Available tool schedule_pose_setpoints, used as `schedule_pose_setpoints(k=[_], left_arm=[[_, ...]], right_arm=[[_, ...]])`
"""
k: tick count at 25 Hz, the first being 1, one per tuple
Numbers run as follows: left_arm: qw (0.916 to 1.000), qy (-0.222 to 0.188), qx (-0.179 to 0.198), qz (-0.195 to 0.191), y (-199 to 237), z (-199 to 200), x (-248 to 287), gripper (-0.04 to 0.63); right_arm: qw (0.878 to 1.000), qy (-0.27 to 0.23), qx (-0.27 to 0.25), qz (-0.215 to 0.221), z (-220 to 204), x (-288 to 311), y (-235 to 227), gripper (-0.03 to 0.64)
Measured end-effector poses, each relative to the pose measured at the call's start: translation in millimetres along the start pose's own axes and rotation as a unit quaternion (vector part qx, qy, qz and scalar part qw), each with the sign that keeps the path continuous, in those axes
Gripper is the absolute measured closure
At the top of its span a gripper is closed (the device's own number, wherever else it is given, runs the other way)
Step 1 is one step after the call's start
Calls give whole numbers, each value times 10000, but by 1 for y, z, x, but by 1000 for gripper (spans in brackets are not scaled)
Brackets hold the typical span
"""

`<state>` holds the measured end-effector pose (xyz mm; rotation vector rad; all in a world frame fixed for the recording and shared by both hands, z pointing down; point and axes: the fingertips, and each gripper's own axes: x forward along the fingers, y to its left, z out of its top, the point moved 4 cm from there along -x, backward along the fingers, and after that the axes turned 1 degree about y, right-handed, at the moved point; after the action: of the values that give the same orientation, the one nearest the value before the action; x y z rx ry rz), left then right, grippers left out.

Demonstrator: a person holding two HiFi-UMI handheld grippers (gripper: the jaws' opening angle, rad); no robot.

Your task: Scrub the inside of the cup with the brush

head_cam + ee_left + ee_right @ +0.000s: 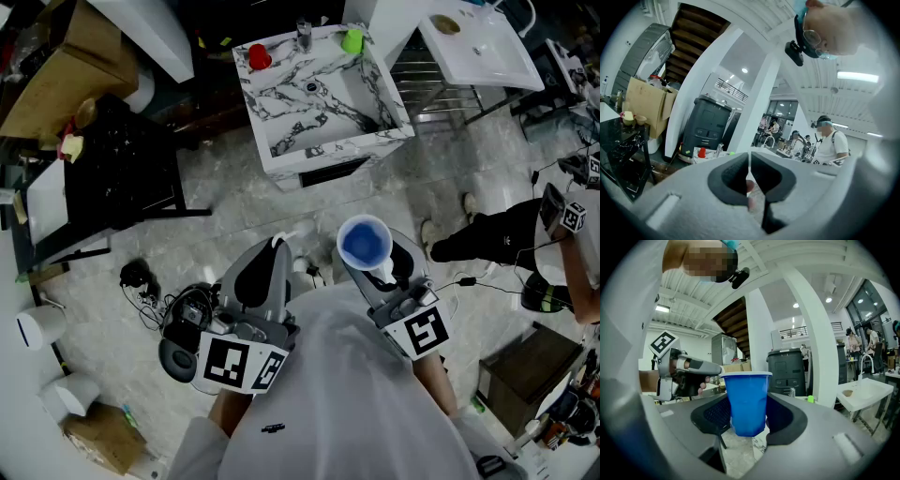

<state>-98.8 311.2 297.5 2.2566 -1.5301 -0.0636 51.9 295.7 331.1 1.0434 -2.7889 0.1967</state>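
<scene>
My right gripper [375, 267] is shut on a blue plastic cup [364, 244], held upright with its open mouth up. In the right gripper view the cup [747, 399] is pinched between the two dark pads [712, 416], its wall slightly dented. My left gripper [275, 246] is raised just left of the cup, its jaws together. In the left gripper view a thin white stem of the brush [749, 166] stands in the narrow slit between the pads, with a pinkish part below it; the bristles are hidden. The left gripper's [677, 373] tip lies close to the cup's rim.
A marble-patterned sink [281, 141] stands ahead with a red cup [259, 56], a green cup [352, 40] and a tap [304, 33] on its rim. A white basin [478, 42] and wire rack [441, 89] sit right of it. Black table [112, 169] left; cables [141, 281] on the floor; a person [553, 253] at right.
</scene>
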Motion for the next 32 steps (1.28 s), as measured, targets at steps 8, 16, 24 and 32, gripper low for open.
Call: schedule_pose_setpoints(k=[8,16,24,32], left_arm=[[9999,-100,-59,-60,-31,-4,-32,577],[9998,-198,-59,-37,-25,-2,-53,577],[9998,-125,-141,-8,-11,-14,-56,577],[9998,-72,-154,123,-2,2,13,577]], right_arm=[[9998,-69,8,-172,0,-30,7,382],[9995,-222,116,-195,3,-32,22,380],[9994,-207,172,-201,-8,-25,30,377],[9982,-227,396,-387,-8,10,-55,377]])
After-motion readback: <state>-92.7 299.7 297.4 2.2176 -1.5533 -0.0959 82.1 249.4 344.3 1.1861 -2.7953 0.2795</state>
